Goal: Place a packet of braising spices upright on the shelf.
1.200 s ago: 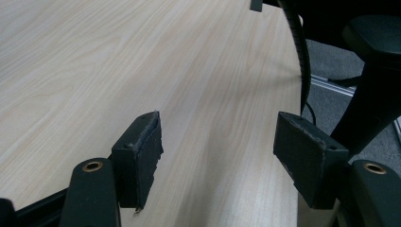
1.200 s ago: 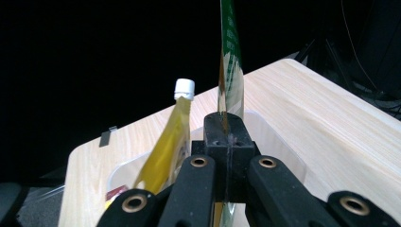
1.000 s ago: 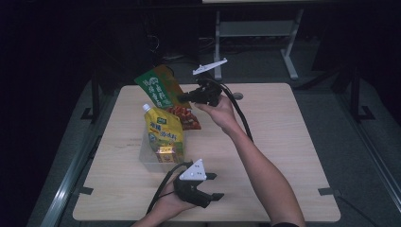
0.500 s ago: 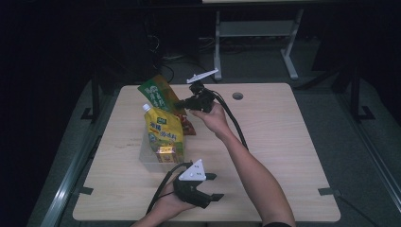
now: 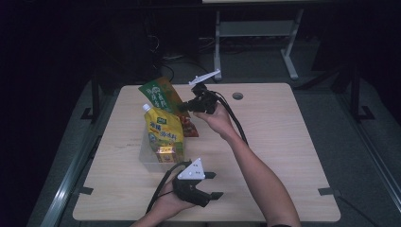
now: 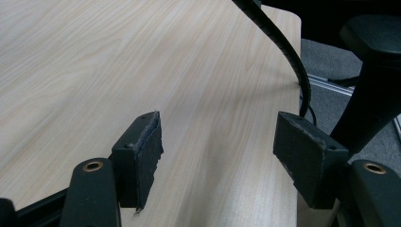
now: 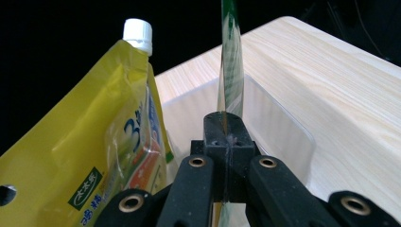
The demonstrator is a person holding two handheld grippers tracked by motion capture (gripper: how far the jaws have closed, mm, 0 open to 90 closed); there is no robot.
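Green packet (image 5: 160, 94) pinched edge-on in the fully closed right gripper (image 5: 185, 108), held above the clear box (image 5: 150, 161), just behind the yellow pouch (image 5: 163, 132). Left gripper (image 5: 210, 185) wide open, empty.

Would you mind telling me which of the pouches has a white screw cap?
The yellow pouch standing in the clear bin. The green pouch, clamped in the right hand-held gripper, shows no cap.

Open tongs (image 6: 217, 156), bare wooden table (image 6: 94, 61)
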